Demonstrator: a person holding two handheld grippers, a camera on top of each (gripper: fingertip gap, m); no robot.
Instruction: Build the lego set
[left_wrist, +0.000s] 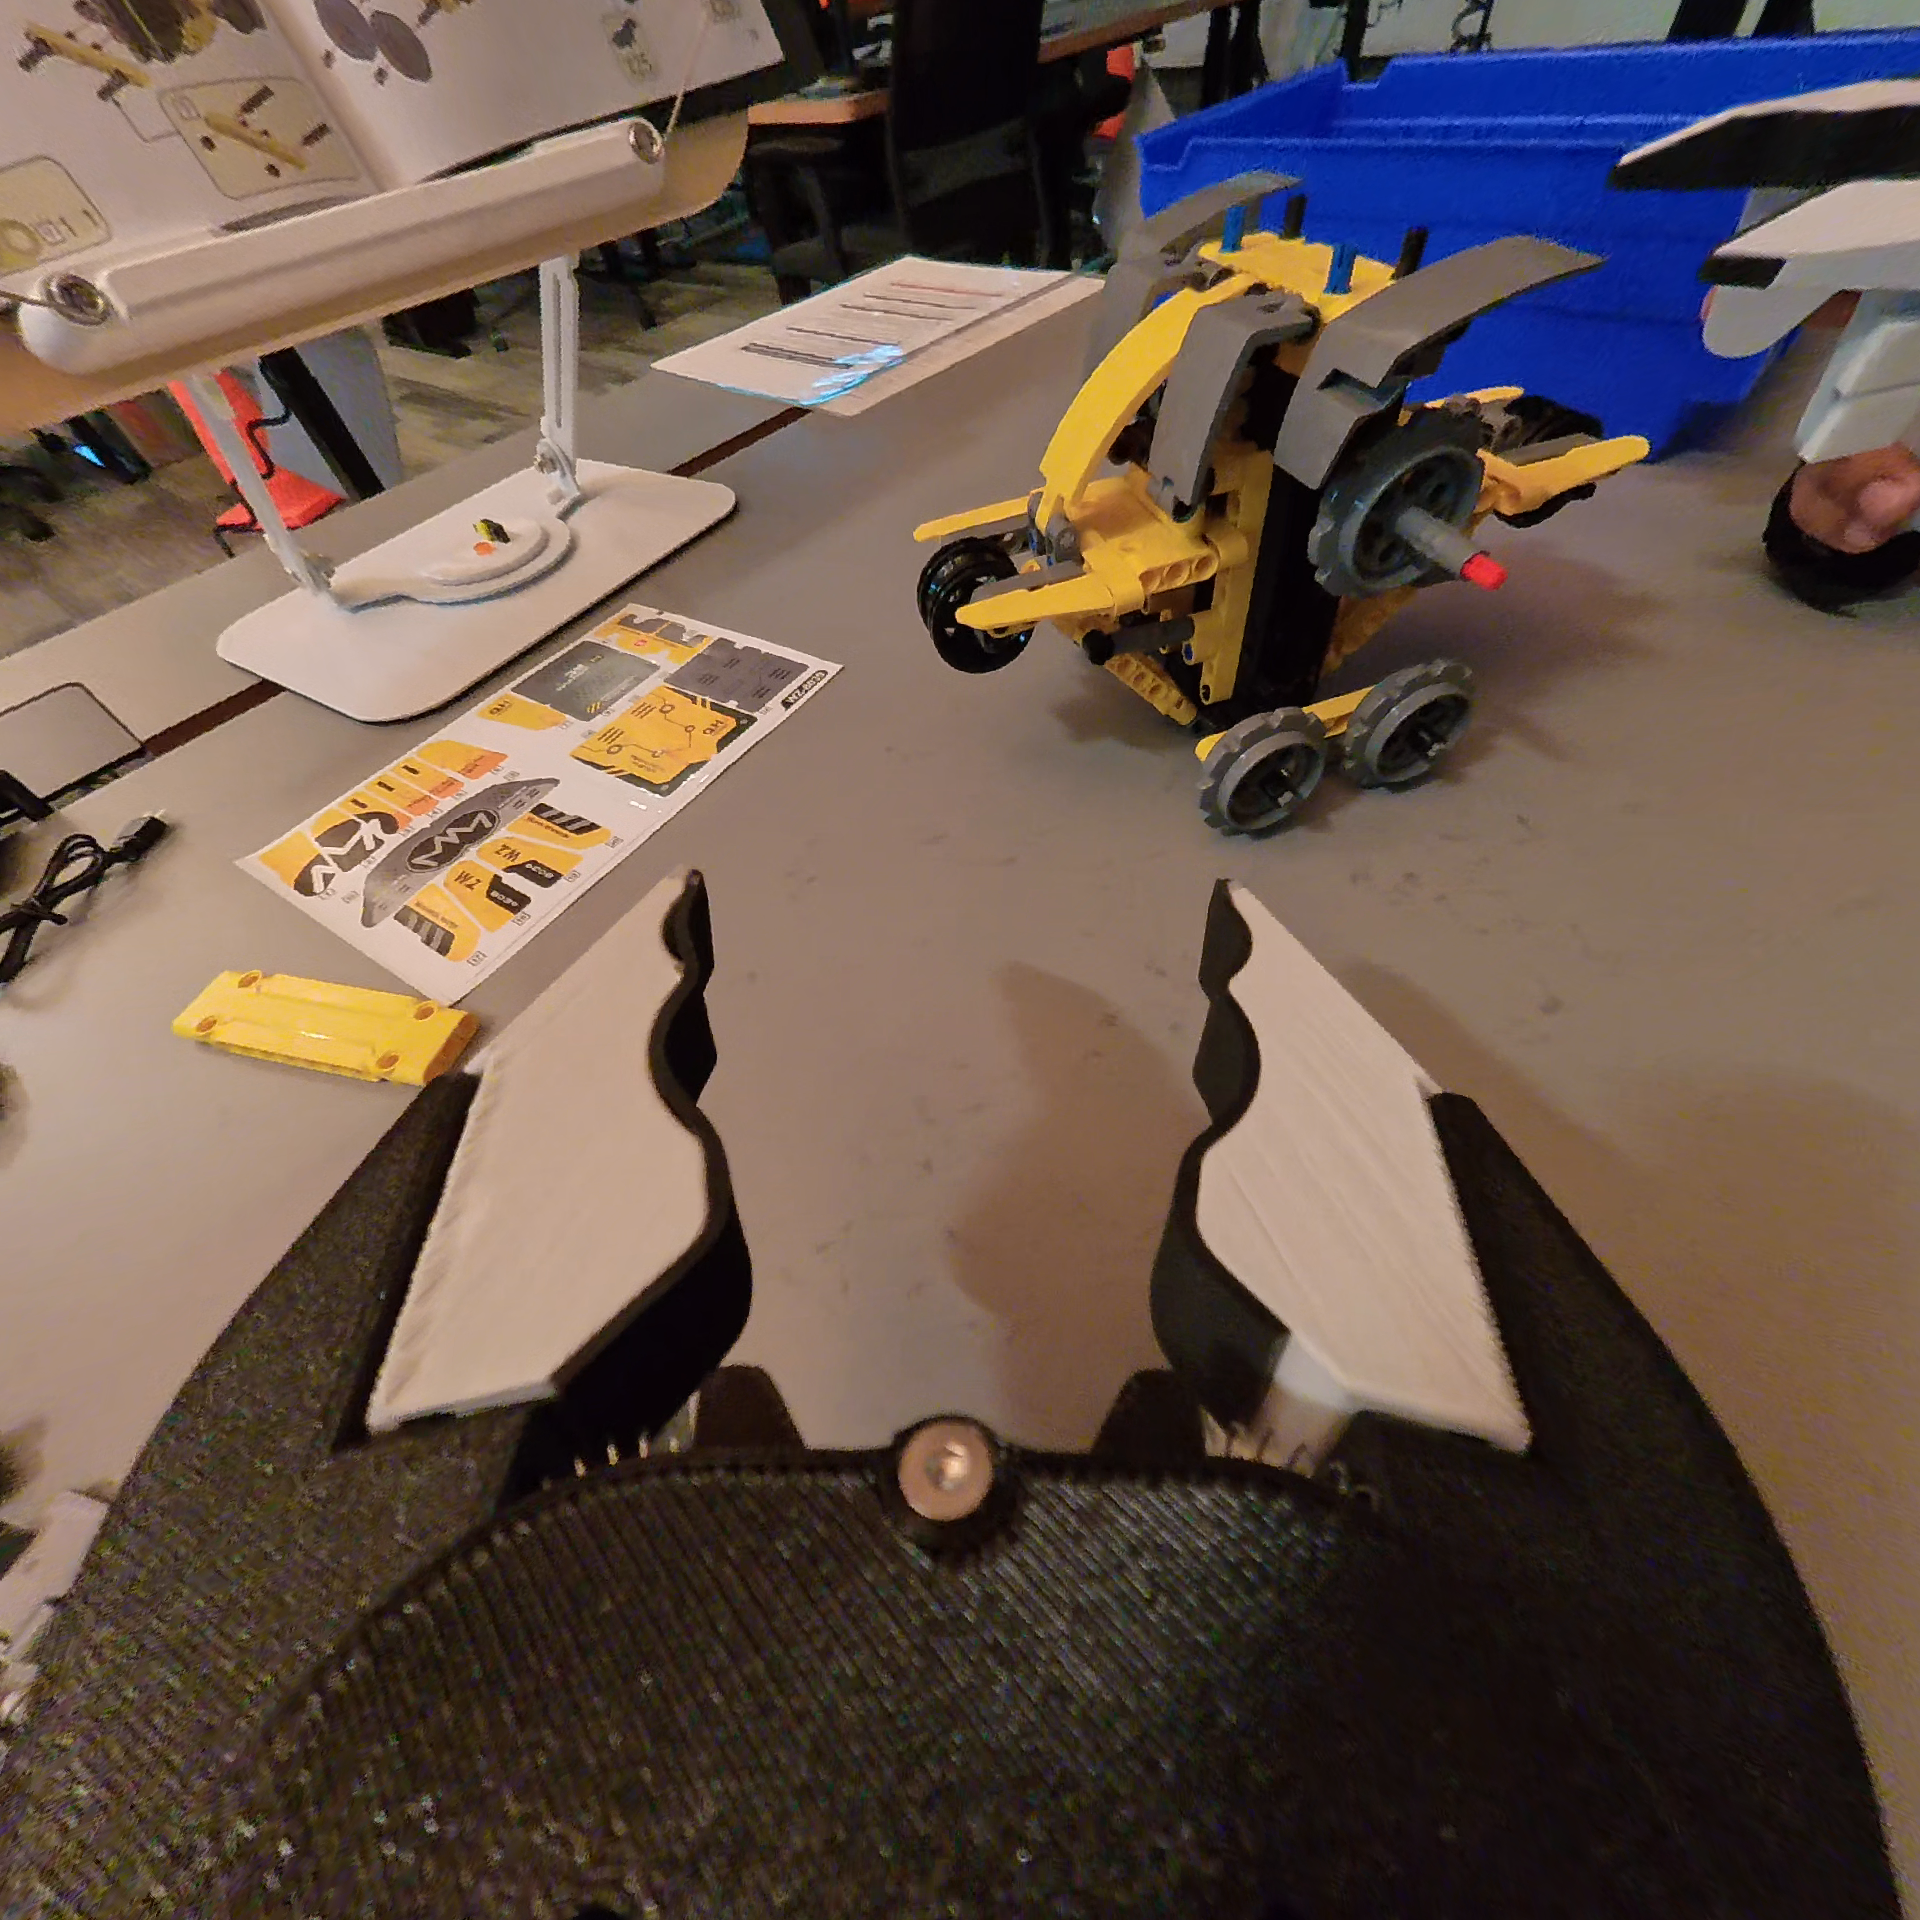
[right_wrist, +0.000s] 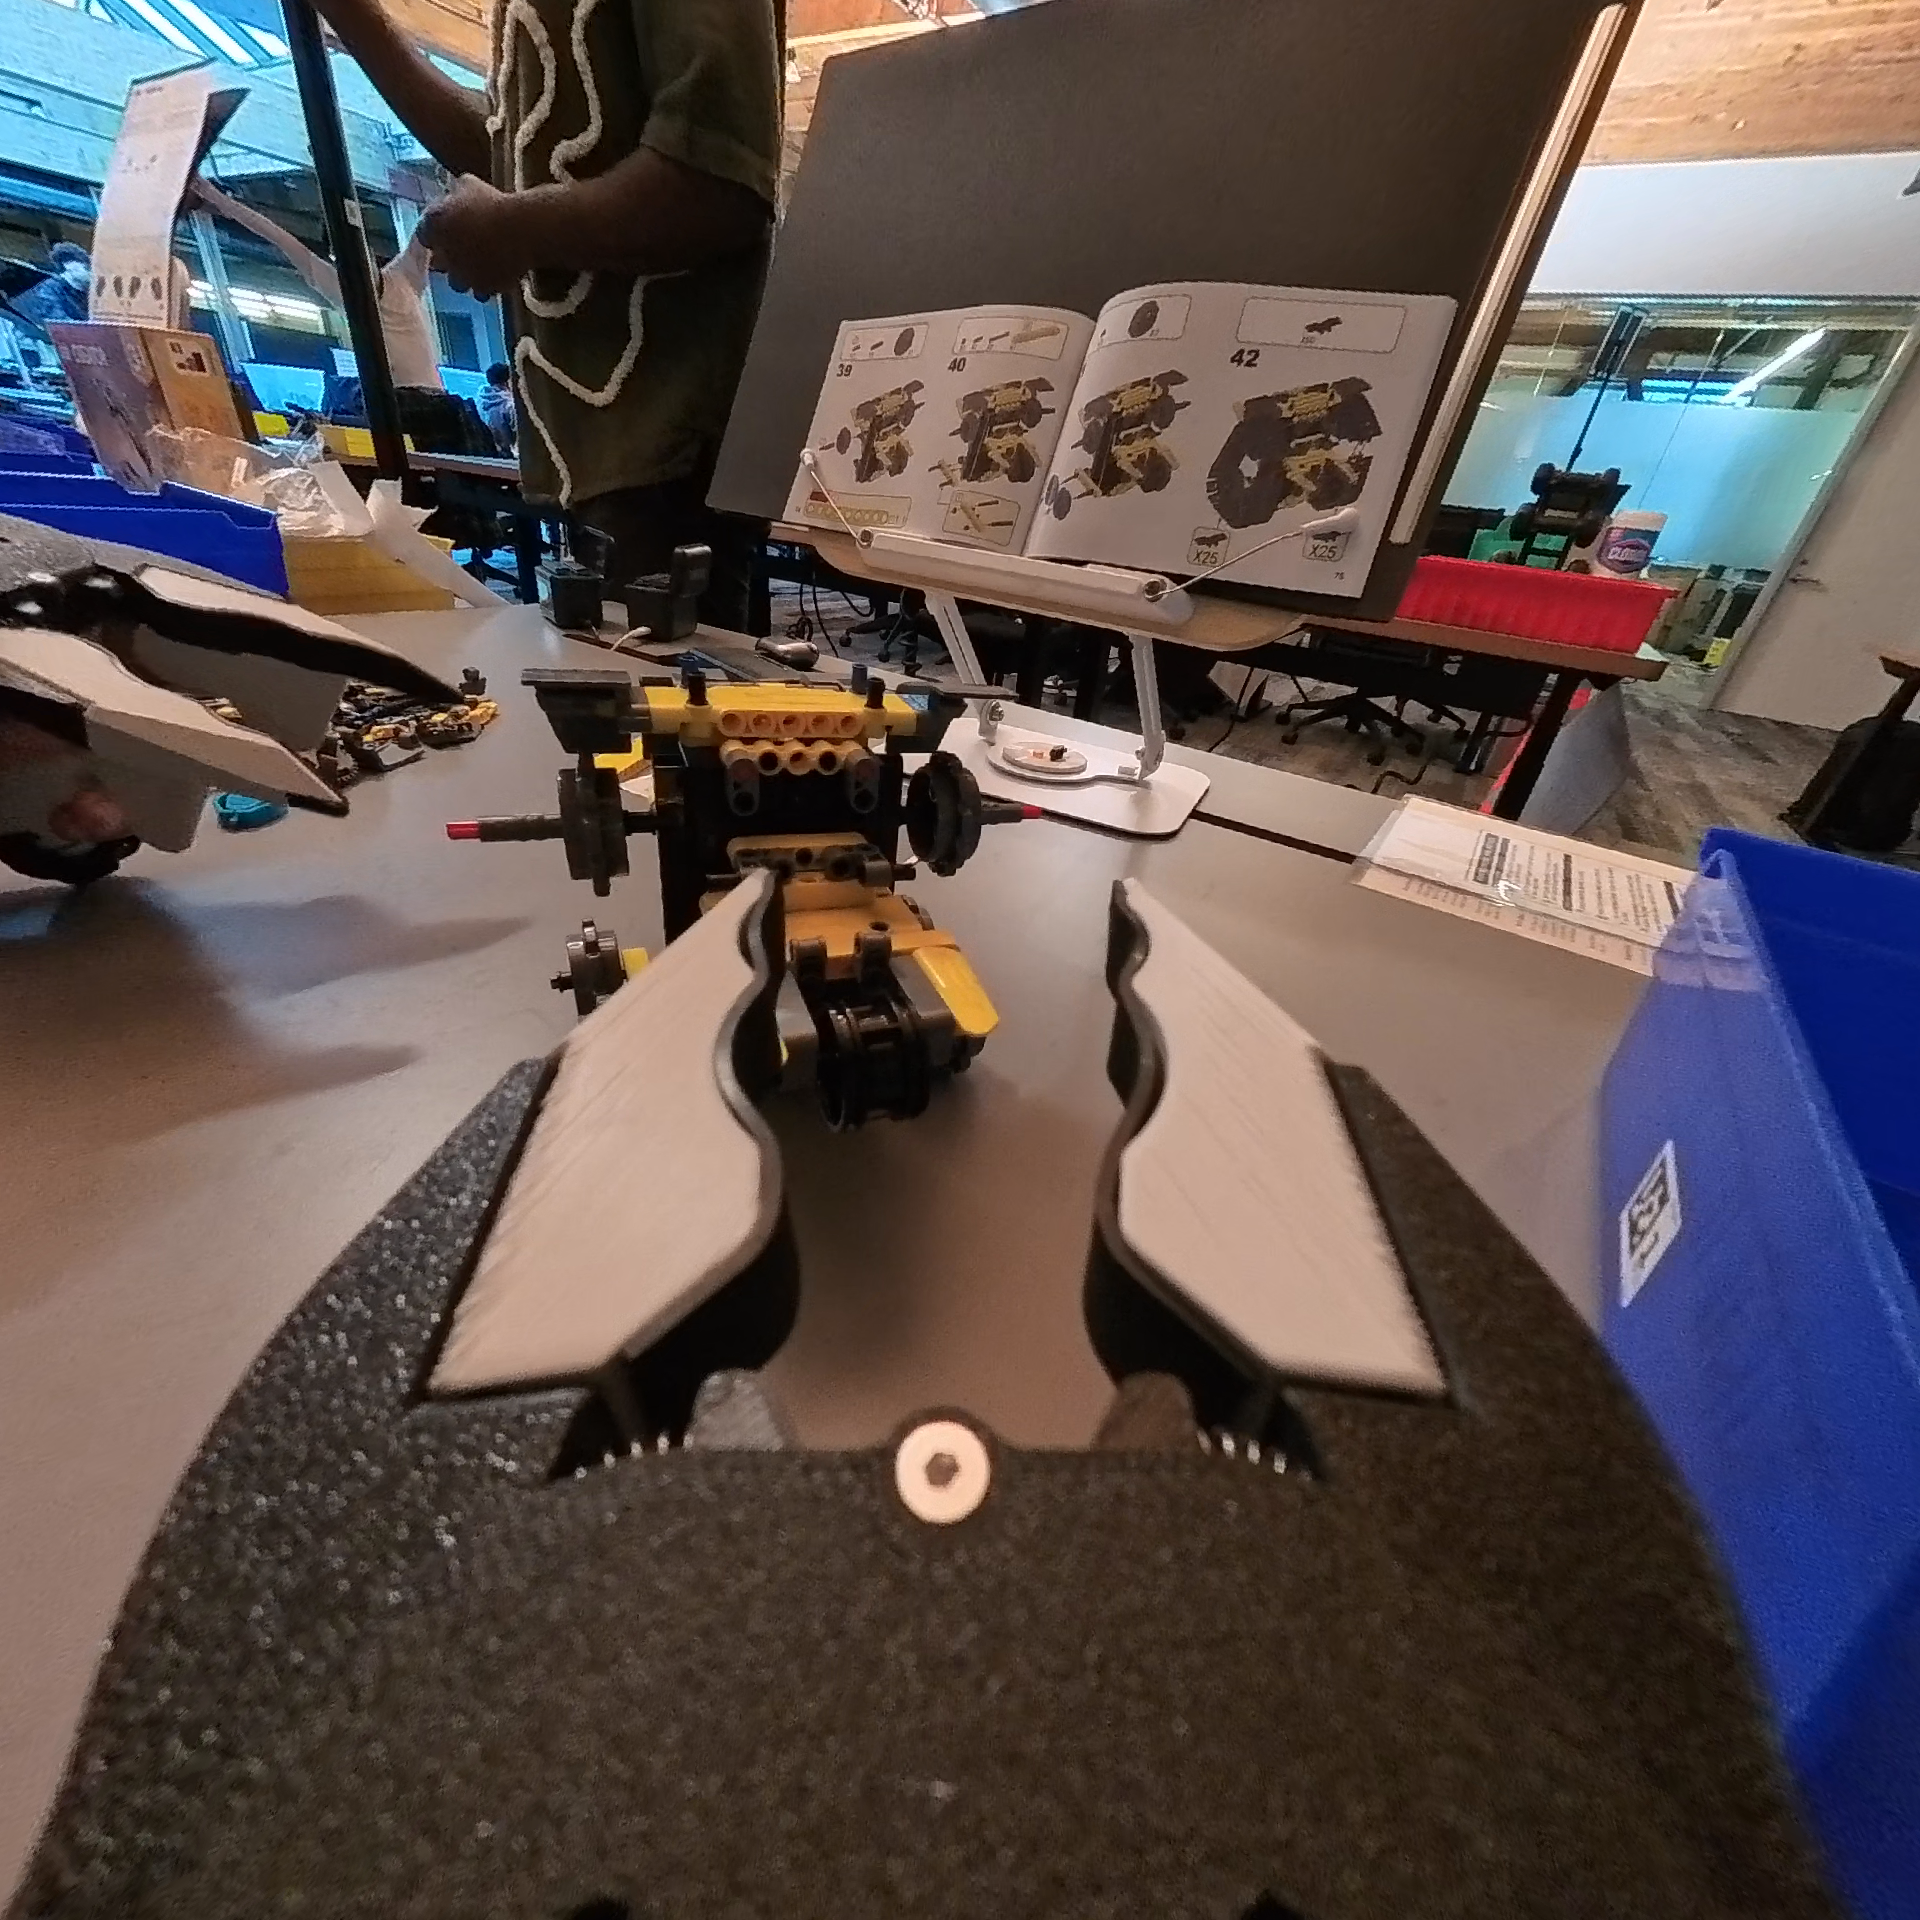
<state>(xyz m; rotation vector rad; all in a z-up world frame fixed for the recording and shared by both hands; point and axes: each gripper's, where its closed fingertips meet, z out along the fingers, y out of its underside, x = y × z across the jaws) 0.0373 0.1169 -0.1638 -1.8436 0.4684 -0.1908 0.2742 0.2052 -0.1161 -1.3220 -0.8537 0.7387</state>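
Both grippers are spread open and hold nothing. The left gripper (left_wrist: 956, 904) hovers over bare grey table (left_wrist: 1039, 1039), with the yellow-and-grey brick-built vehicle (left_wrist: 1247, 540) ahead and to its right, well apart. The right gripper (right_wrist: 940, 894) points at that vehicle, its left finger near the front wheel. The model looks light and rigid but likely to shed parts; its yellow beam frame seems the safest hold. A blue bin (right_wrist: 1766, 1247) crowds the right gripper's right side.
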